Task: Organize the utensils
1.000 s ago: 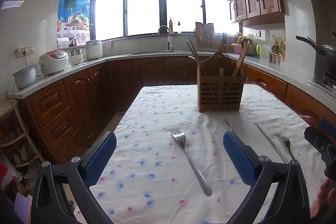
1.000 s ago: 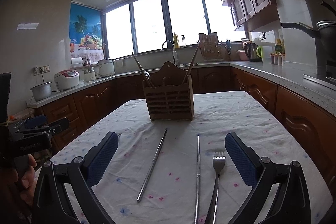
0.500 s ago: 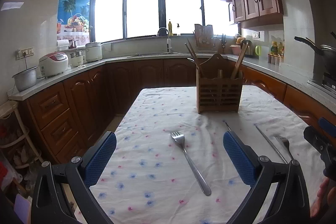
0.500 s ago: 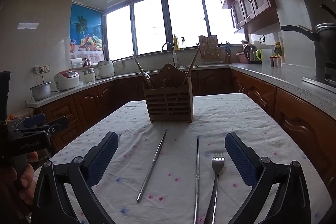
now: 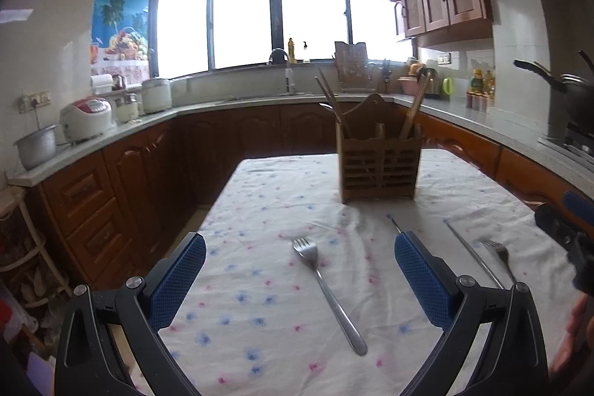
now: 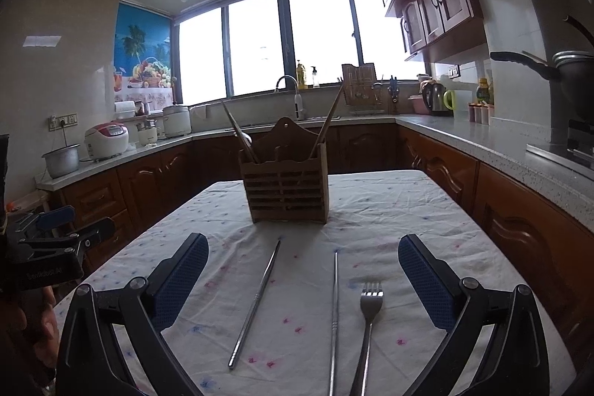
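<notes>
Standing behind both forks (image 5: pixel 326 281) (image 6: pixel 367 321): slatted holder (image 6: pixel 286 188).

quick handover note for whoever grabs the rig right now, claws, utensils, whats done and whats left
Left claw: open, empty, above a fork.
Right claw: open, empty, above two metal chopsticks and a second fork.
Wooden holder stands at the table's far end, with wooden chopsticks already in it.
Done: no loose piece on the tablecloth is picked up yet.
Left: both forks and both metal chopsticks go into the holder.
</notes>
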Tool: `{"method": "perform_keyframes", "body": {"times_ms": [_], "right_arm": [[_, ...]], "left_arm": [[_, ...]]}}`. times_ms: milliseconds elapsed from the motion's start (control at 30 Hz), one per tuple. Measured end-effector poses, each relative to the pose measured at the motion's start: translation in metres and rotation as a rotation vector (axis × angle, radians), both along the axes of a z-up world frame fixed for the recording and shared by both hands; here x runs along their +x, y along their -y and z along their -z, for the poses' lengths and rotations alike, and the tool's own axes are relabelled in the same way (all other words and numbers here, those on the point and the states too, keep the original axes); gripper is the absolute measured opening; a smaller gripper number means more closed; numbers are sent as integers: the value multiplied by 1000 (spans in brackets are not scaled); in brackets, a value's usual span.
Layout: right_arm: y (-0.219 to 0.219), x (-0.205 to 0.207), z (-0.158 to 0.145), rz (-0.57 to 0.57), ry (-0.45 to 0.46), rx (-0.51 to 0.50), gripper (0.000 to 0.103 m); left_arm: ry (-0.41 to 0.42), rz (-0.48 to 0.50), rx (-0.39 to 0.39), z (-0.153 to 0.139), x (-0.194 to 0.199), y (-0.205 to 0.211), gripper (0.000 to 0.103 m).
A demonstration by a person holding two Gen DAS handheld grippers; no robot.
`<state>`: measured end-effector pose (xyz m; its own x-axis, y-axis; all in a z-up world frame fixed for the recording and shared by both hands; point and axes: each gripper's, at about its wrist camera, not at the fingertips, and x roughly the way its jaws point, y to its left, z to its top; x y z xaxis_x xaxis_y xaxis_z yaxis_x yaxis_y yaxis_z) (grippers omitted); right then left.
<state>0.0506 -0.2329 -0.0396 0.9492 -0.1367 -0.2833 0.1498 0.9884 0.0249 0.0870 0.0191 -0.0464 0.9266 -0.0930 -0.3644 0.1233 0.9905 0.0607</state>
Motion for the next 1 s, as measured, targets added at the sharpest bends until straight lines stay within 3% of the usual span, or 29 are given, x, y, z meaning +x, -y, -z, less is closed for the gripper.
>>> {"method": "perform_keyframes", "body": {"times_ms": [200, 367, 733, 1000], "right_arm": [[7, 14, -19, -11, -24, -15, 103], [10, 18, -22, -11, -17, -14, 103], [8, 1, 4, -1, -57, 36, 103], [10, 0, -3, -6, -48, 51, 103]], "left_arm": [[60, 33, -43, -6, 5, 8, 102], [21, 34, -4, -1, 14, 16, 102], [-75, -15, -5, 1, 10, 19, 102], [-71, -24, 46, -9, 1, 30, 102]]}}
